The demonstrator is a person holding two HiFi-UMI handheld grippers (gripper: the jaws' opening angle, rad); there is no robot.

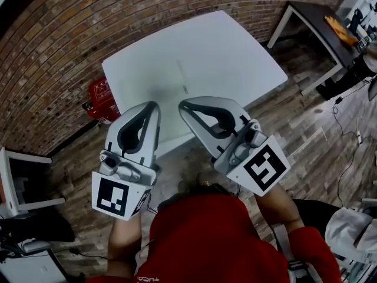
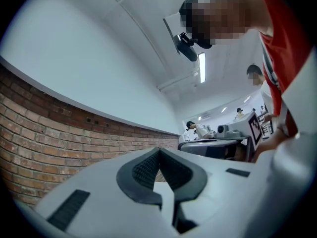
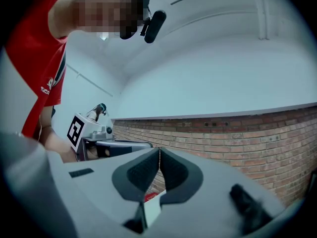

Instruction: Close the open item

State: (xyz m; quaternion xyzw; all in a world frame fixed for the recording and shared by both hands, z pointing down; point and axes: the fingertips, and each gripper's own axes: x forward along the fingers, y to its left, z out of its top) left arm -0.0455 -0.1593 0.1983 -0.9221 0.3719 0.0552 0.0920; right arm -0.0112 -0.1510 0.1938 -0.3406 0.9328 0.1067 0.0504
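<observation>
Here's the left gripper point(image 1: 155, 106) and right gripper point(image 1: 182, 104) side by side over the white table's point(image 1: 194, 52) near edge (tips aimed at it), jaws pressed together, red box point(image 1: 101, 96) beside the brick wall point(image 1: 65, 34).

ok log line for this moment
left gripper: shut, empty | right gripper: shut, empty | both by white table | open item: not in view

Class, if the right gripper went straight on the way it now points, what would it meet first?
Probably the red brick wall: the shut right gripper aims at it, above the white rectangular table. Nothing nearer shows, though depth is unclear.
</observation>
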